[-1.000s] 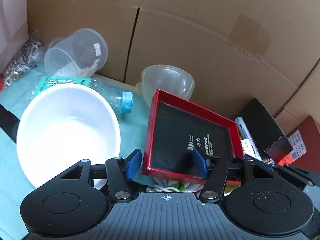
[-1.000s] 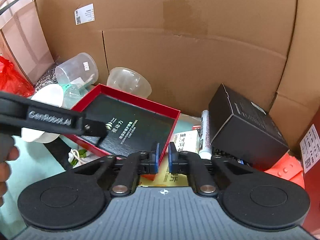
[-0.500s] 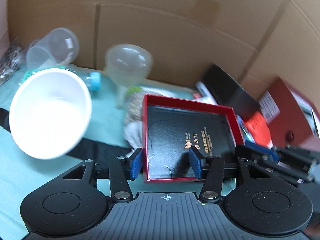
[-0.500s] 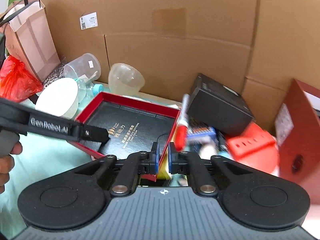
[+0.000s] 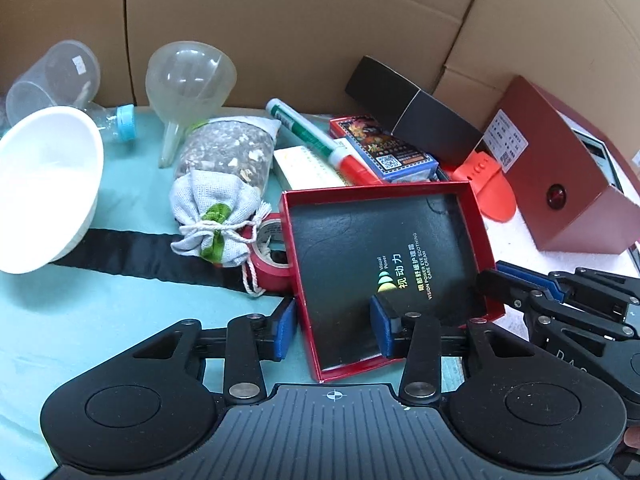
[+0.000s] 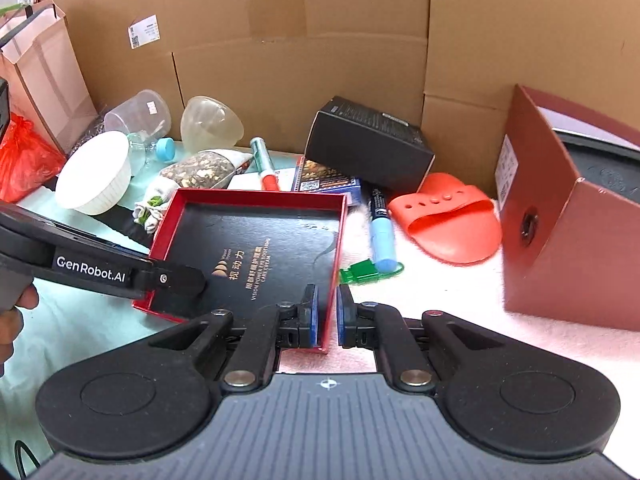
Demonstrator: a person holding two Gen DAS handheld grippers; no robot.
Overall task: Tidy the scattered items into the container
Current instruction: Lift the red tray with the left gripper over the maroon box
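Note:
A shallow red tray with a black printed floor (image 5: 384,248) (image 6: 256,248) lies flat on the table, empty. My left gripper (image 5: 334,326) is open and straddles the tray's left wall, one finger inside, one outside. My right gripper (image 6: 325,316) is narrowly open around the tray's right wall; its pads do not visibly touch it. Scattered items lie behind the tray: a cloth pouch (image 5: 218,204), a grain bag (image 5: 228,152), red tape (image 5: 270,248), a green-red marker (image 5: 316,140), a blue card box (image 5: 384,148), a blue marker (image 6: 380,228) and a green clip (image 6: 362,270).
A white bowl (image 5: 44,184), clear funnel (image 5: 188,76), clear cup (image 5: 52,76) and bottle (image 5: 120,122) stand at the left. A black box (image 5: 412,112), orange slipper (image 6: 444,216) and maroon box (image 6: 568,216) are at the right. Cardboard walls enclose the back.
The tray has come down from its tilted, lifted pose to lie flat nearer me. Items it covered now show. My right gripper's pads have parted slightly from the tray wall.

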